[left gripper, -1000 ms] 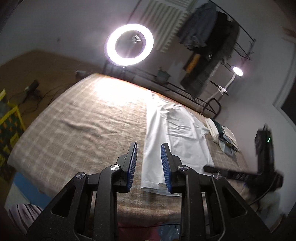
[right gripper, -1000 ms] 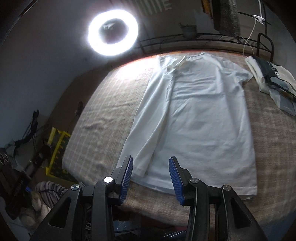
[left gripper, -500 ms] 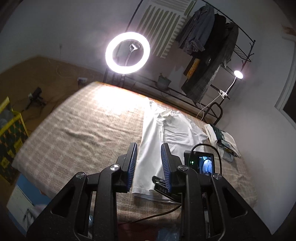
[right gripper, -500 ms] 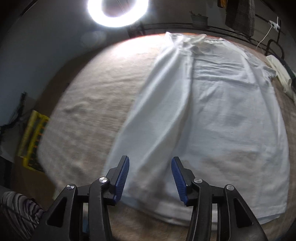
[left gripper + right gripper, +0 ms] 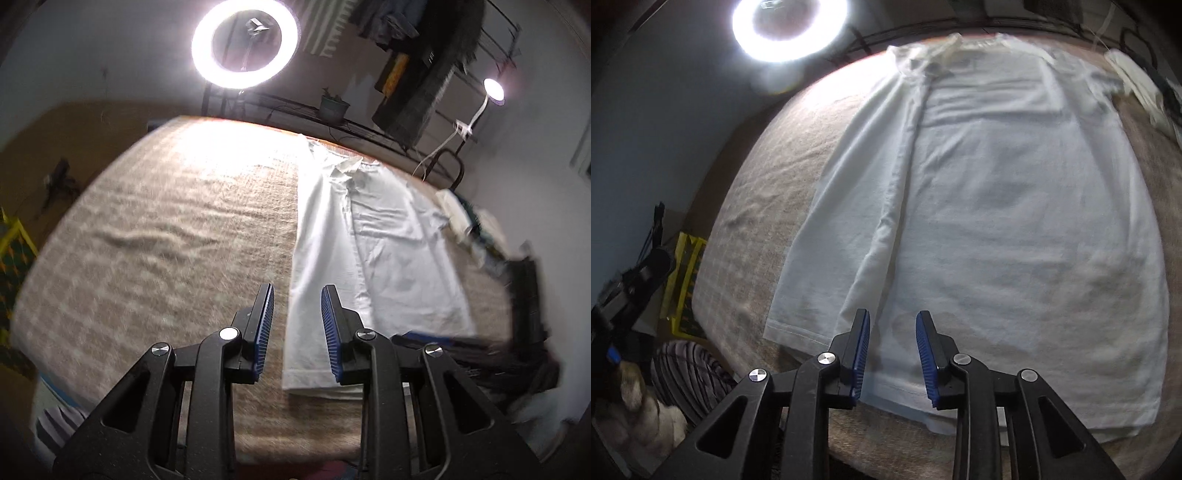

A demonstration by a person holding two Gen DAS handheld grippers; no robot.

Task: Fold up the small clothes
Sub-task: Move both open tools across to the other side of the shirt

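A white T-shirt lies flat on a beige checked bed cover, collar at the far end, its left side folded inward along its length. It fills the right wrist view. My left gripper is open and empty, hovering above the shirt's near left hem corner. My right gripper is open and empty, low over the near hem beside the folded edge. The right gripper's body shows blurred in the left wrist view.
A ring light stands beyond the bed's far edge, with a clothes rack and a small lamp at the right. Folded clothes lie at the bed's far right. A yellow crate sits on the floor at left.
Both grippers have come lower and closer to the shirt's near hem. The right gripper moved from in front of the left camera to its right edge. Both stay open.
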